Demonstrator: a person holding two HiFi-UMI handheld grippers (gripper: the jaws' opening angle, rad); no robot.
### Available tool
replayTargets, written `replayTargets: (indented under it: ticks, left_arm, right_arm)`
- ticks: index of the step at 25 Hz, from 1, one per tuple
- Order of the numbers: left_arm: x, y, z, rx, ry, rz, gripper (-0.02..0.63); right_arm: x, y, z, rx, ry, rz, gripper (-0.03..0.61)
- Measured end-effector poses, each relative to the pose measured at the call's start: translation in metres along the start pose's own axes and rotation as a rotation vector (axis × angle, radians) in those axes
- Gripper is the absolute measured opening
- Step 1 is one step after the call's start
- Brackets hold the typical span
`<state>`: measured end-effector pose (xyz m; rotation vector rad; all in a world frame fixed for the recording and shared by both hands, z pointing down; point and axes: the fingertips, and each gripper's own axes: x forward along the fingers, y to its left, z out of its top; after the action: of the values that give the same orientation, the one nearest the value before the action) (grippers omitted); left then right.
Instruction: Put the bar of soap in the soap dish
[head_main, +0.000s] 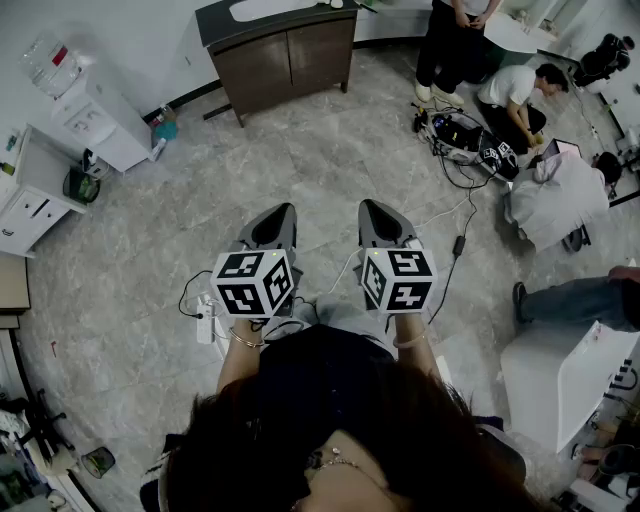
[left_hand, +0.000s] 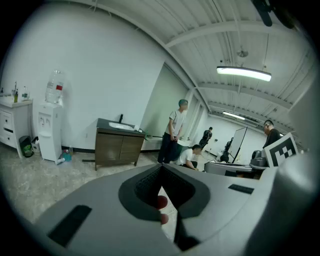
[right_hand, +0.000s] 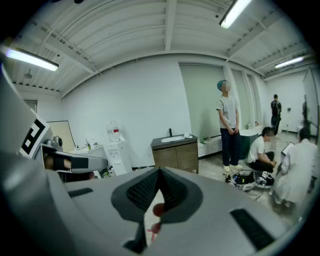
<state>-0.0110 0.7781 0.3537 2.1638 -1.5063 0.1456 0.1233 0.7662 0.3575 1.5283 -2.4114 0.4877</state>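
Both claws are held side by side over the grey stone floor (head_main: 300, 160), tilted slightly downward and aimed towards a dark wooden cabinet (head_main: 290, 60) against the far wall.

Left claw (head_main: 283, 208): jaws clenched, tips seen meeting in the left gripper view (left_hand: 161, 167); nothing is gripped between them. Its marker cube (head_main: 253, 282) is seen just above the person's left wrist.

Right claw (head_main: 368, 204): jaws likewise clenched and empty, tips closed together in the right gripper view (right_hand: 160, 170). Its marker cube (head_main: 397, 279) sits just beside the left one.

The cabinet is topped by a dark worktop with a white sink basin (head_main: 270, 8) set into it. The bar of soap and the soap dish cannot be made out in any view; the worktop is too small and distant for its contents to be told apart. Both claws are well apart from the cabinet.

A water dispenser (head_main: 95, 115) carrying a bottle (head_main: 52, 62) is noted left of the cabinet, with a white drawer unit (head_main: 25, 205) further left. To the right, a standing person (head_main: 455, 40) and a crouching person (head_main: 510, 95) are recorded near a tangle of cables (head_main: 470, 150) on the floor.
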Motion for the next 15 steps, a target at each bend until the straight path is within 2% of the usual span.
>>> replayTargets:
  ticks: [15]
  left_arm:
    - [0.031, -0.008, -0.001, -0.002, 0.023, 0.011, -0.003]
  right_arm:
    - [0.013, -0.024, 0.008, 0.030, -0.016, 0.025, 0.015]
